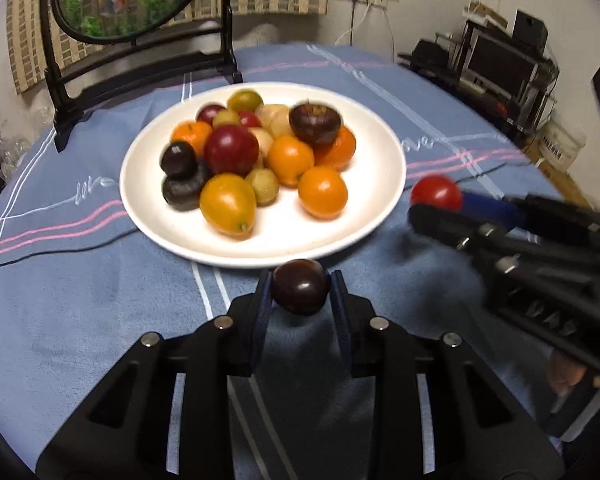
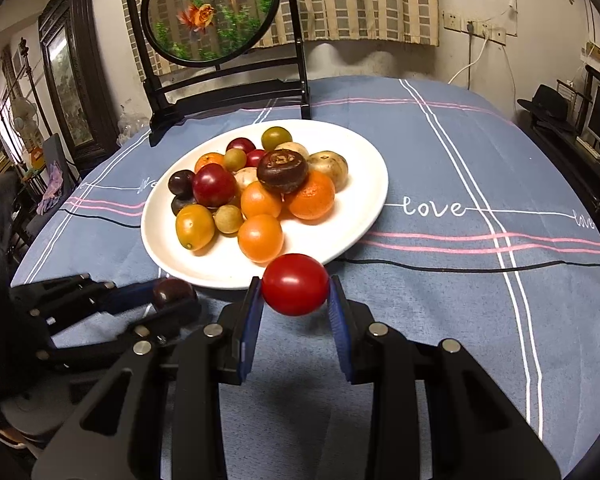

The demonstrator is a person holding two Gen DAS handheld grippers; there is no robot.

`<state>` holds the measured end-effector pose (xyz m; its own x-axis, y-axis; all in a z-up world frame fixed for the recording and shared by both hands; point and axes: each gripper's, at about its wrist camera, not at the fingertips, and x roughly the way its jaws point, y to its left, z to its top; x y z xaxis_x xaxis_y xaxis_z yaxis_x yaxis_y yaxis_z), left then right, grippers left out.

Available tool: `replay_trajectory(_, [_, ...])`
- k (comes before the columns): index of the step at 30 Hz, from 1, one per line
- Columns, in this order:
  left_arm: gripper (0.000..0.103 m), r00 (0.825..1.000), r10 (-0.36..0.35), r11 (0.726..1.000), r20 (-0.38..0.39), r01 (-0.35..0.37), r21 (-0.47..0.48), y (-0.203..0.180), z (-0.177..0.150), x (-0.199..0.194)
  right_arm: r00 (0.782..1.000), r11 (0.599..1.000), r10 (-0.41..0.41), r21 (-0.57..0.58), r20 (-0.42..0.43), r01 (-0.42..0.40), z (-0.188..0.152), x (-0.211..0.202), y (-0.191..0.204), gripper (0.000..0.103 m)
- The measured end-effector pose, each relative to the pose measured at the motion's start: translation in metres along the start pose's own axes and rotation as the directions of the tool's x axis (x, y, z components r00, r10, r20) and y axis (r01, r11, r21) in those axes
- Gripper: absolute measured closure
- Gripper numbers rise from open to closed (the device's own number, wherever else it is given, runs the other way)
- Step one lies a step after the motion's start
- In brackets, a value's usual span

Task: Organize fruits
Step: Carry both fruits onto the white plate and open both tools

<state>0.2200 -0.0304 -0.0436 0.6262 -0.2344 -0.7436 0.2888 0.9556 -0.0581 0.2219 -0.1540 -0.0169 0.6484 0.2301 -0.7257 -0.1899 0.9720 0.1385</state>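
Note:
A white plate [image 1: 364, 216] [image 2: 352, 216] on the blue tablecloth carries a heap of several small fruits: orange, yellow, red, dark purple and pale ones. My left gripper [image 1: 301, 288] is shut on a dark purple fruit [image 1: 300, 286] just in front of the plate's near rim. Seen from the right wrist, this same gripper [image 2: 176, 298] and its dark purple fruit [image 2: 172, 292] sit at the lower left. My right gripper [image 2: 295, 286] is shut on a red tomato [image 2: 295, 284], close to the plate's near edge. From the left wrist, the right gripper [image 1: 436, 200] holds that red tomato [image 1: 436, 192] right of the plate.
A black-framed round screen with goldfish [image 2: 212, 12] stands on the table behind the plate. The cloth [image 2: 460, 300] stretches bare to the right. A dark shelf with equipment [image 1: 496, 68] stands beyond the table's right edge. A hand [image 1: 568, 372] shows under the right gripper.

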Motion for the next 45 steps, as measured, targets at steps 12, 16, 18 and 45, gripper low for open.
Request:
replay_trajectory(12, [0.073, 0.998, 0.006, 1.000, 0.056, -0.005, -0.026, 0.006, 0.026, -0.022, 0.998, 0.998, 0.063, 0.026, 0.014, -0.064, 0.006, -0.002, 0.006, 0.070])
replay_trajectory(16, [0.073, 0.997, 0.019, 1.000, 0.074, -0.017, -0.024, 0.012, 0.048, -0.024, 0.998, 0.998, 0.051, -0.026, 0.045, -0.050, 0.024, -0.011, 0.018, 0.070])
replay_trajectory(18, [0.073, 0.998, 0.003, 0.999, 0.067, 0.000, -0.040, 0.015, 0.059, -0.019, 0.998, 0.998, 0.039, -0.045, 0.050, -0.037, 0.037, -0.009, 0.018, 0.069])
replay_trajectory(45, [0.036, 0.992, 0.122, 0.985, 0.043, -0.116, -0.130, 0.024, 0.061, 0.006, 0.999, 0.999, 0.053, -0.004, 0.003, -0.053, 0.043, 0.025, -0.019, 0.044])
